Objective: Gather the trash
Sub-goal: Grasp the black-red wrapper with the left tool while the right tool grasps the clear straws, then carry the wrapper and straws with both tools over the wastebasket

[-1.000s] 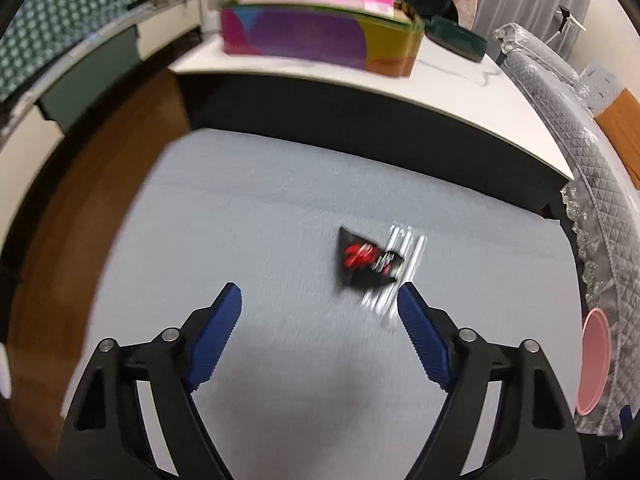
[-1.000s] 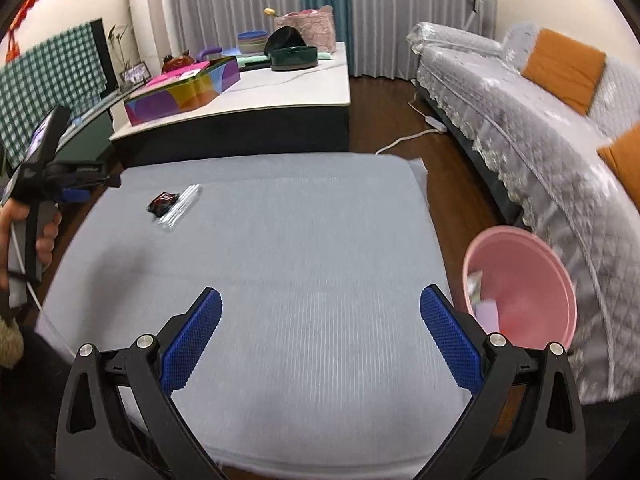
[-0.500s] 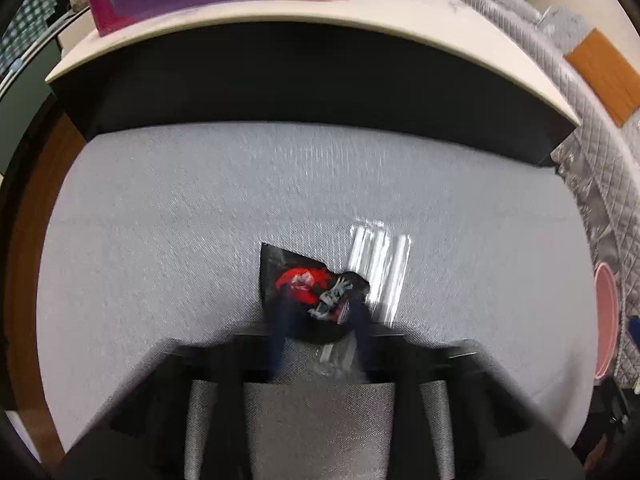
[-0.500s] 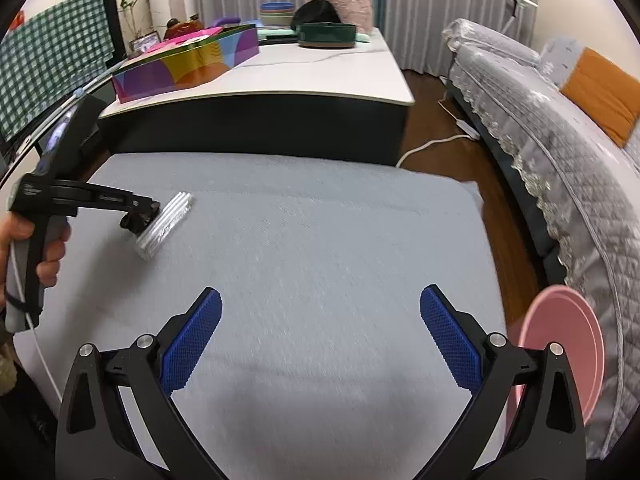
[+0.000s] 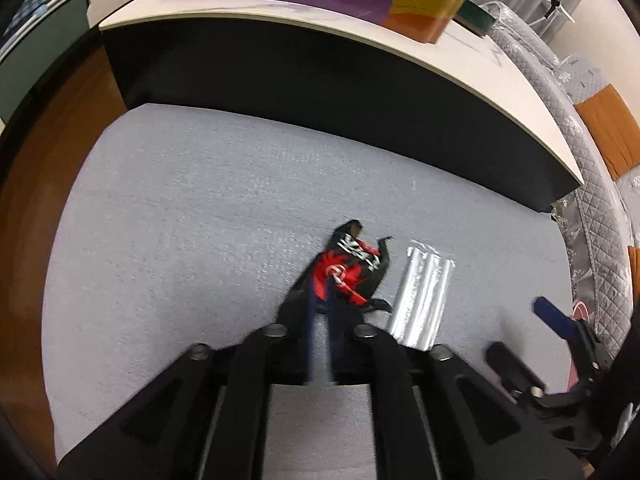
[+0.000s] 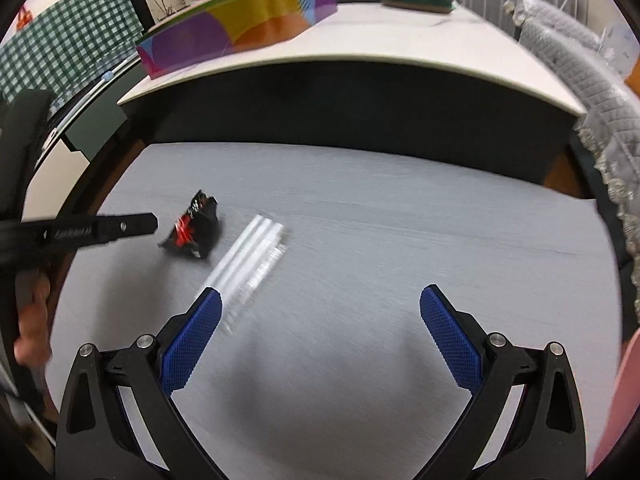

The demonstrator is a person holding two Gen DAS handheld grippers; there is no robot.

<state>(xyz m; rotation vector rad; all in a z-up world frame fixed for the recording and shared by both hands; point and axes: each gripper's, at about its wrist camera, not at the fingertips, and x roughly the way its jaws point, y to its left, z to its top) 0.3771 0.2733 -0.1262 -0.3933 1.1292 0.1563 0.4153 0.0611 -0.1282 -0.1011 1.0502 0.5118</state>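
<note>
Grey mat [image 5: 180, 240] covers the floor, low white table [image 6: 400, 36] behind with a colourful box [image 6: 248, 20] on it. Left gripper [image 5: 320, 312] is pinched on the black-red wrapper [image 5: 348, 268]. Clear wrapper [image 6: 248, 256] lies just beside. Right gripper [image 6: 320, 320] gapes wide above the mat.

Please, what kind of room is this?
Most likely a home living room. A grey carpet covers the floor, a low table holds a colourful box, and a sofa under a quilted cover stands to the right.
</note>
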